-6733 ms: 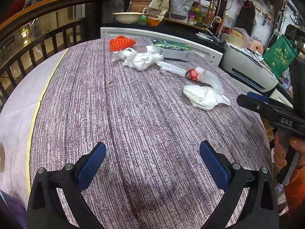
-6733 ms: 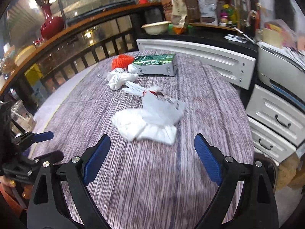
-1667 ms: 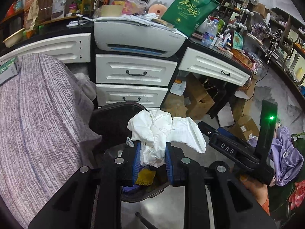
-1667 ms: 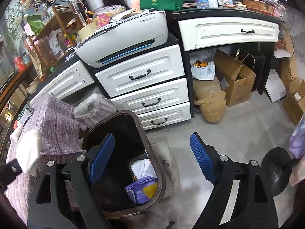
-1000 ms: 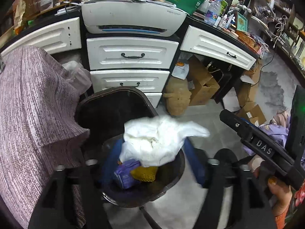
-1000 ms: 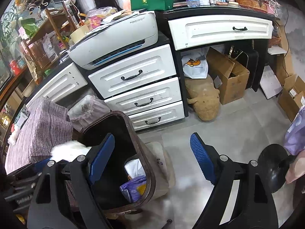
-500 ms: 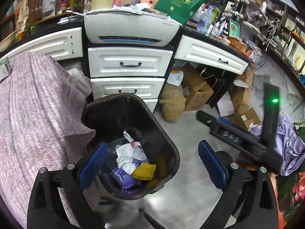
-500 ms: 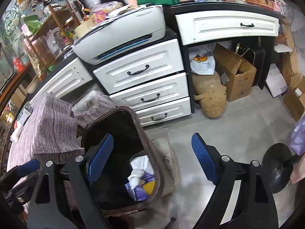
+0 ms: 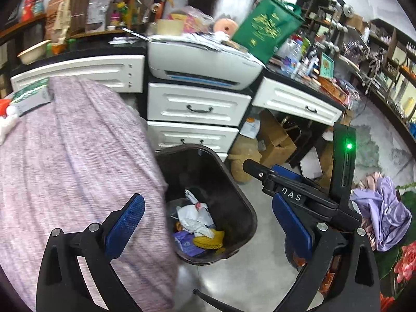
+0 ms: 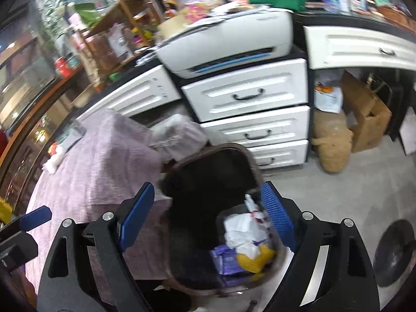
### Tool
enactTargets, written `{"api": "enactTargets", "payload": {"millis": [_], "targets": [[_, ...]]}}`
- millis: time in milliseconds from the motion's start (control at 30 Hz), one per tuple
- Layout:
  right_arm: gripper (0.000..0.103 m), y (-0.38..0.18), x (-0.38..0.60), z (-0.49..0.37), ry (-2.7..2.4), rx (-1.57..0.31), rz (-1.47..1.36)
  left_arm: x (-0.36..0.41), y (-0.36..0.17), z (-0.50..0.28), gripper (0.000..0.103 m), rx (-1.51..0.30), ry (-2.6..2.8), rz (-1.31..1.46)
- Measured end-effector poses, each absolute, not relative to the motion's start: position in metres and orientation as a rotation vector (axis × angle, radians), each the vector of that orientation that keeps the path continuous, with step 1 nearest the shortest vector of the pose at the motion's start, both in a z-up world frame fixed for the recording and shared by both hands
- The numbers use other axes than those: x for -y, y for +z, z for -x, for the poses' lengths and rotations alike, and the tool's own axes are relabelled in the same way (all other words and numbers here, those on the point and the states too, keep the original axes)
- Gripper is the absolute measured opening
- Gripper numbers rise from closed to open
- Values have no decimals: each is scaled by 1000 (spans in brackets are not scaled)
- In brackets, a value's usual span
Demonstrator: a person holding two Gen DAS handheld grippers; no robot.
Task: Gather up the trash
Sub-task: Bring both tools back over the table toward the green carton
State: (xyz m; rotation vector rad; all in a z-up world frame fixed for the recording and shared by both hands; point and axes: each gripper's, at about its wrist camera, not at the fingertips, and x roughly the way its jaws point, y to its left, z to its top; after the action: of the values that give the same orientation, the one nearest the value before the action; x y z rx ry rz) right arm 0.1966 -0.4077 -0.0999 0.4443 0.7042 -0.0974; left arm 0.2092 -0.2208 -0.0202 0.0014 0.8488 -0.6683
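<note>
A dark brown trash bin (image 9: 241, 202) stands on the floor beside the purple-clothed table (image 9: 65, 156). White crumpled bag trash (image 9: 195, 217) lies inside it on purple and yellow rubbish; it also shows in the right wrist view (image 10: 244, 230). My left gripper (image 9: 208, 223) is open and empty above the bin and table edge. My right gripper (image 10: 208, 213) is open and empty above the bin (image 10: 249, 161). More trash sits at the far left of the table: a green-and-white box (image 9: 32, 97) and white wads (image 9: 7, 124).
White drawers (image 9: 200, 109) with a printer (image 9: 202, 63) on top stand behind the bin. Cardboard boxes (image 9: 275, 140) and a brown sack (image 10: 332, 145) sit on the grey floor. A black round base (image 10: 395, 252) is at the right. Cluttered shelves line the back.
The left gripper, which held the white bag over the bin, opened and dropped it in. Both grippers have now swung left, bringing more of the table into view.
</note>
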Motion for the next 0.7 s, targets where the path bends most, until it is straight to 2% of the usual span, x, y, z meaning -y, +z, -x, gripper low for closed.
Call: {"api": "enactTargets", "payload": {"millis": [700], "targets": [[84, -40, 263, -279, 401, -713, -204, 62, -14, -241, 97, -821, -331, 24]]}}
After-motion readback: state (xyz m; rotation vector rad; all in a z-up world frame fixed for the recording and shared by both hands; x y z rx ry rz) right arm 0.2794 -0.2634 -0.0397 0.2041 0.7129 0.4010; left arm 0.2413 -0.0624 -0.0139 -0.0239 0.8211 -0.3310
